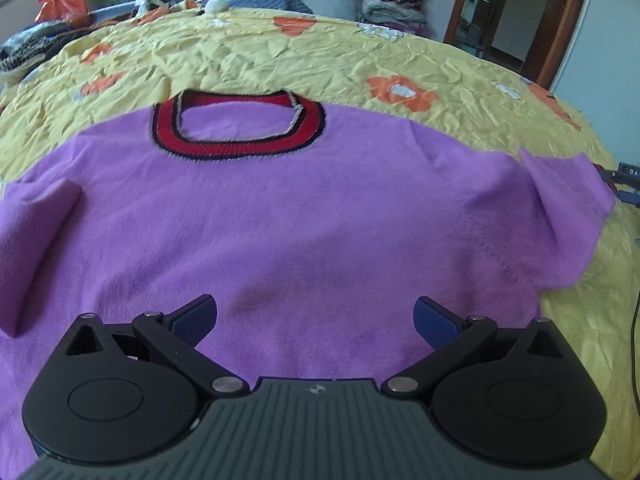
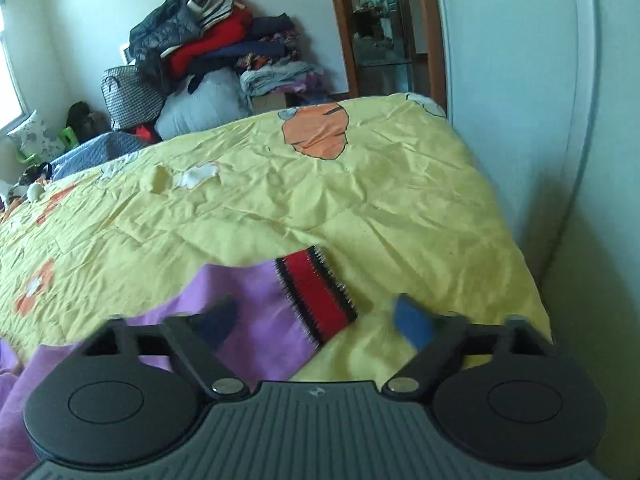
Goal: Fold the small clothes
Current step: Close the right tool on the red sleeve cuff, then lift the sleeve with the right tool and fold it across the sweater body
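Purple sweater (image 1: 304, 220): hem hidden behind left tool (image 1: 316, 322); left sleeve cropped by frame edge. Right tool (image 2: 316, 320): fingers motion-blurred.

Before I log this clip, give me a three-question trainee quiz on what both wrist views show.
1. True or false: the left gripper is shut on the purple sweater.
2. What lies between the right gripper fingers: A) collar, B) striped sleeve cuff, C) pillow?
3. Fill in: the sweater lies on a ____ floral bedsheet.

Key: 1 false, it is open; 2 B; 3 yellow.
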The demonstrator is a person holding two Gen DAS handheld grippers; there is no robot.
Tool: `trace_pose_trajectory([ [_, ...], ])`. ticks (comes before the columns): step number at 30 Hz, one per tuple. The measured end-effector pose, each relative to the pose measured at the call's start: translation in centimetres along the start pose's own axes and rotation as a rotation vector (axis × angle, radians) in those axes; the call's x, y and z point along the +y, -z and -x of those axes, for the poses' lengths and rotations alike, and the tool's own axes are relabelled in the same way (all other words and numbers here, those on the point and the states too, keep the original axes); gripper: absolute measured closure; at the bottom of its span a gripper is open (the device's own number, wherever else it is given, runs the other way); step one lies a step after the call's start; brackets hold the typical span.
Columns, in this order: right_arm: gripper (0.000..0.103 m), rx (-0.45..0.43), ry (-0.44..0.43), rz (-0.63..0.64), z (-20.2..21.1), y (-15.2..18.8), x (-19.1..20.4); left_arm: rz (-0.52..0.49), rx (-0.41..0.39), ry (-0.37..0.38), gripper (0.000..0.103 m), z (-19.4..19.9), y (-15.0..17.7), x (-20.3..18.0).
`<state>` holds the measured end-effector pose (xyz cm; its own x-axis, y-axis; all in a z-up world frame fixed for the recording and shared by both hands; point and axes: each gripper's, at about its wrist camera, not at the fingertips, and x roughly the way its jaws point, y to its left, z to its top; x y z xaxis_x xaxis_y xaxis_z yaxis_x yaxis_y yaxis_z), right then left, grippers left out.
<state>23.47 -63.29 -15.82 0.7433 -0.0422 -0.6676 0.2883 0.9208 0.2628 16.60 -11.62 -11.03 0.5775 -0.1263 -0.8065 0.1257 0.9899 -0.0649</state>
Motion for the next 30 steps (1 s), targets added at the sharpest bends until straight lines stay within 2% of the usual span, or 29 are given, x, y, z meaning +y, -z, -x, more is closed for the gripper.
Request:
trace_pose_trajectory([
  [2,0.032,0.004,-0.013,0.007,-0.3,-0.3,0.0,0.017,0.01,-0.003,0.0,-0.1,0.1,0.4],
  [4,0.057,0.007,0.006,0.035,-0.4,-0.3,0.5,0.03,0.022,0.001,0.0,-0.4,0.1,0.9],
  [5,0.088,0.017,-0.003,0.033,-0.5,-0.3,0.6,0.033,0.026,0.007,0.0,-0.4,0.1,1.1],
  [6,0.095,0.025,-0.029,0.033,-0.4,-0.2,0.7,0.036,0.03,0.013,0.0,-0.5,0.2,1.3],
  [9,0.097,0.013,-0.029,0.071,0.3,0.3,1.8,0.033,0.039,0.026,0.0,-0.4,0.1,1.8],
  [13,0.098,-0.038,-0.034,0.013,2.5,0.6,2.5,0.033,0.036,0.04,0.0,0.2,0.2,2.8],
  [19,0.098,-0.102,-0.116,-0.037,8.4,-0.1,5.8,0.041,0.014,0.076,0.0,1.3,0.4,5.3],
  [25,0.098,-0.129,-0.269,-0.039,13.8,1.5,13.7,0.014,-0.013,0.051,0.0,1.5,0.7,7.9],
  [30,0.098,-0.084,-0.419,-0.025,14.5,5.7,22.8,-0.026,-0.032,0.023,0.0,0.6,0.1,10.5],
])
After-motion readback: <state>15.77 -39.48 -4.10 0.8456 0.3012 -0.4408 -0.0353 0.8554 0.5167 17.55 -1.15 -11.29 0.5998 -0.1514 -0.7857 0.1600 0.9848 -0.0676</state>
